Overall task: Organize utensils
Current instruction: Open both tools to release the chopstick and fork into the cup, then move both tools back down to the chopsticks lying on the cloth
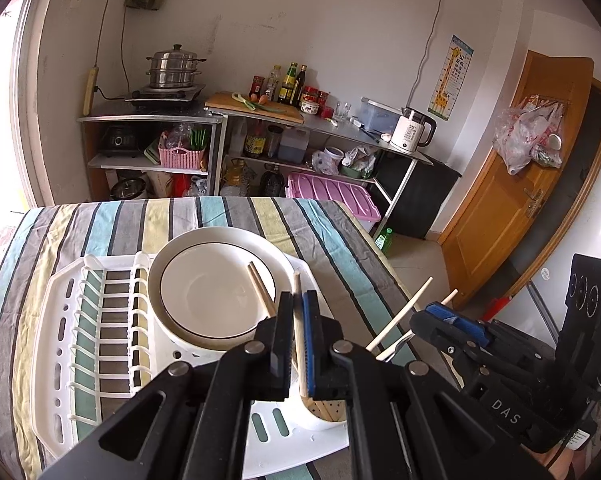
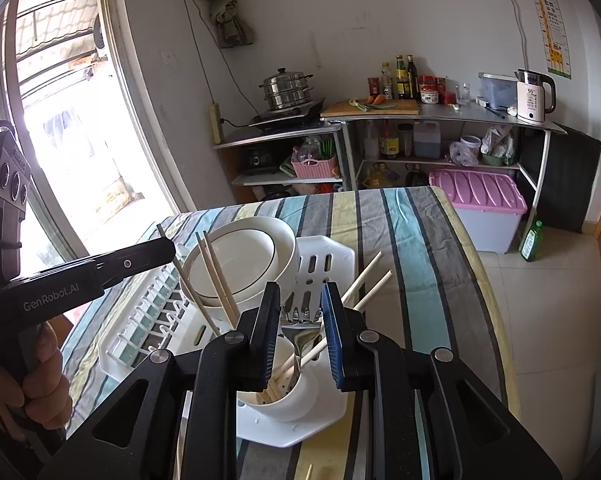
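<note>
Clenched on a chopstick, left gripper should lower it straight into the cup at the rack's near corner; right gripper hangs released

- white round utensil cup at near corner of white plastic dish rack; mouth crowded with leaning pale wooden chopsticks and a metal fork, little room straight down
- stacked white bowls with black rim line just behind cup, block far side
- left gripper nearly closed on one chopstick above cup; right gripper jaws apart around fork, both crowd the cup
- striped tablecloth right of rack bare, open passage
- rack's slotted section left of bowls unoccupied
</note>
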`<state>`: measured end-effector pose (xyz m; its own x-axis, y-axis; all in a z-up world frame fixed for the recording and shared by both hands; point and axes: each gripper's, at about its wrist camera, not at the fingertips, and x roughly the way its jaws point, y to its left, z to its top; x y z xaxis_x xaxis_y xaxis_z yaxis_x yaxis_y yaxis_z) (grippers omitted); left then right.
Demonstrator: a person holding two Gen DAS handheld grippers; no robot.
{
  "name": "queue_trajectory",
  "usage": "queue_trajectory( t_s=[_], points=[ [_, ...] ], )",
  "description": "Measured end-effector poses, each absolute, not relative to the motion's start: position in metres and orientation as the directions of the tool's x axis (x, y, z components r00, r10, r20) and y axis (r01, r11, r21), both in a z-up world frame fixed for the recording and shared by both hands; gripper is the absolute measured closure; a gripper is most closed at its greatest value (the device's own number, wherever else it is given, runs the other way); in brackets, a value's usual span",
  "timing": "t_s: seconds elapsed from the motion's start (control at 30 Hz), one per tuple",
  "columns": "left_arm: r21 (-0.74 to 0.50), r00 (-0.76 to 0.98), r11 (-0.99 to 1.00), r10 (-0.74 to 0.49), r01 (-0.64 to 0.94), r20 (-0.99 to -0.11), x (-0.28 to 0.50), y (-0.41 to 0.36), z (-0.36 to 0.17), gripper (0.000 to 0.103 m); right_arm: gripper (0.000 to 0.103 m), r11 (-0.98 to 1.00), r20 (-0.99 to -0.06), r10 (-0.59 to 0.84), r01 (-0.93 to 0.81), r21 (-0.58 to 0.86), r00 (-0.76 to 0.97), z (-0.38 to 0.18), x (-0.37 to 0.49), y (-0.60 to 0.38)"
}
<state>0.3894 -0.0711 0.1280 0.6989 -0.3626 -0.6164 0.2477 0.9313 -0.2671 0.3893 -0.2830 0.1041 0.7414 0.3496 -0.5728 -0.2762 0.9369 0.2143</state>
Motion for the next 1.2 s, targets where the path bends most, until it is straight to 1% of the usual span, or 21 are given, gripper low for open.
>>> queue_trajectory(
  t_s=[0.27,0.3,0.33,0.37,0.4,0.43,0.47,0.77,0.9,1.03,1.2],
  points=[
    [-0.258,0.701,0.936,-0.350,0.238,-0.621,0.387,-0.068,0.128,0.097,0.080,0.942,-0.582,0.336,-0.271,0.199,0.740,0.107,0.387,-0.285],
    [-0.256,0.702,0.937,-0.347,0.237,-0.622,0.388,-0.068,0.129,0.097,0.077,0.943,-0.580,0.334,-0.272,0.194,0.743,0.108,0.385,-0.285],
    [-0.252,0.704,0.939,-0.342,0.233,-0.622,0.387,-0.068,0.129,0.094,0.073,0.943,-0.578,0.334,-0.274,0.191,0.745,0.109,0.383,-0.285],
    [-0.250,0.706,0.941,-0.338,0.230,-0.622,0.386,-0.067,0.128,0.090,0.071,0.942,-0.575,0.335,-0.275,0.192,0.747,0.110,0.381,-0.287],
    [-0.252,0.708,0.940,-0.338,0.228,-0.620,0.385,-0.066,0.128,0.087,0.069,0.942,-0.572,0.335,-0.274,0.193,0.749,0.110,0.380,-0.287],
    [-0.253,0.710,0.940,-0.338,0.228,-0.618,0.384,-0.065,0.128,0.084,0.068,0.942,-0.570,0.335,-0.274,0.193,0.750,0.111,0.378,-0.288],
    [-0.252,0.712,0.940,-0.338,0.229,-0.615,0.382,-0.064,0.128,0.084,0.068,0.941,-0.567,0.337,-0.276,0.194,0.752,0.112,0.376,-0.289],
    [-0.241,0.735,0.942,-0.334,0.234,-0.590,0.348,-0.052,0.126,0.083,0.068,0.937,-0.539,0.348,-0.296,0.185,0.767,0.117,0.343,-0.291],
    [-0.233,0.751,0.942,-0.333,0.240,-0.570,0.319,-0.045,0.125,0.083,0.068,0.935,-0.518,0.353,-0.313,0.166,0.780,0.120,0.316,-0.290],
    [-0.218,0.761,0.945,-0.326,0.244,-0.560,0.286,-0.038,0.119,0.081,0.068,0.930,-0.498,0.364,-0.332,0.155,0.787,0.118,0.287,-0.287],
    [-0.188,0.765,0.949,-0.316,0.254,-0.561,0.245,-0.036,0.108,0.079,0.068,0.922,-0.493,0.383,-0.355,0.155,0.781,0.107,0.250,-0.284]
  ],
)
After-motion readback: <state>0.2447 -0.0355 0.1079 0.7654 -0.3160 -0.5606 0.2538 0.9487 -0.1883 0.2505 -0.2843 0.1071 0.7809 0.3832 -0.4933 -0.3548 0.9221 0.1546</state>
